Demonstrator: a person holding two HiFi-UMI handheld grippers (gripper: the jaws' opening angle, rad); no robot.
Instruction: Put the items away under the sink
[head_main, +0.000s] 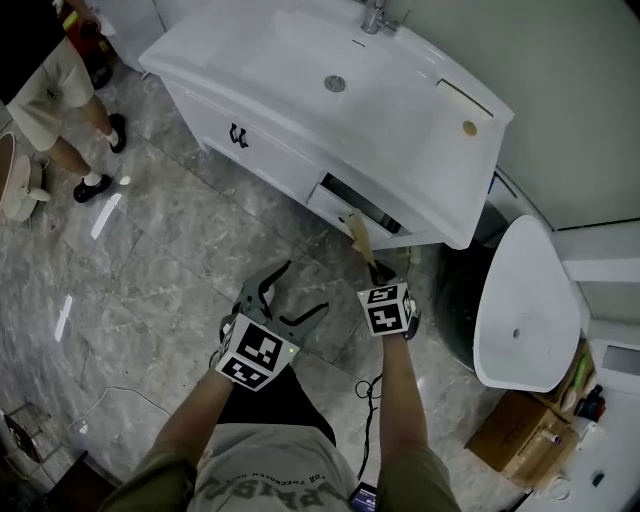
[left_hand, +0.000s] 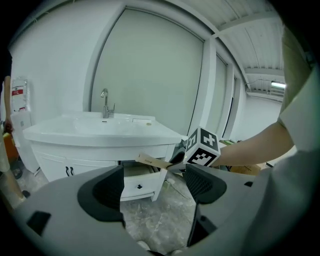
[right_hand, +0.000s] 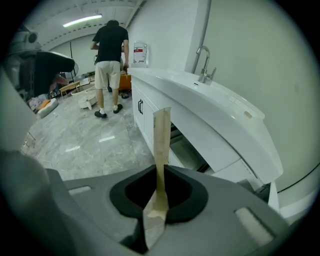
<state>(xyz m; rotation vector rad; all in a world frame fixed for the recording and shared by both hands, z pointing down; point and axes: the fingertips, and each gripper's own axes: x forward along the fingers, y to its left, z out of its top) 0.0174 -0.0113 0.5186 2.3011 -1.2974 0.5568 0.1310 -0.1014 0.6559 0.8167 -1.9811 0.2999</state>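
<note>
The right claw (right_hand: 159, 194) is closed on the lower end of a thin tan paper packet (right_hand: 161, 142). The packet stands out edge-on from between the jaws, with its free end pointing towards the open drawer (head_main: 345, 208) beneath the white sink (head_main: 290, 60). In the head view the packet's tip lies near the drawer's front lip; the packet is held in the air and is not yet inside. The left claw (head_main: 290, 300) hovers beside the right one above the marble floor (head_main: 150, 260), jaws apart, nothing between them. A person (right_hand: 110, 60) stands well apart, at the far end of the cabinet.

The step in hand, as judged, is delivering the packet into the drawer. The gap looks shallow, so the tip should enter below the overhanging sink edge and above the drawer front. The packet appears limp enough to fold if it catches on either. The packet is best laid flat, with its length along the drawer, and lowered until it rests on the drawer bottom or on what lies there. Only then should the jaws part. Drawing the claw straight back keeps the packet from being dragged out again. The empty left claw is well placed to push the drawer shut afterwards.
</note>
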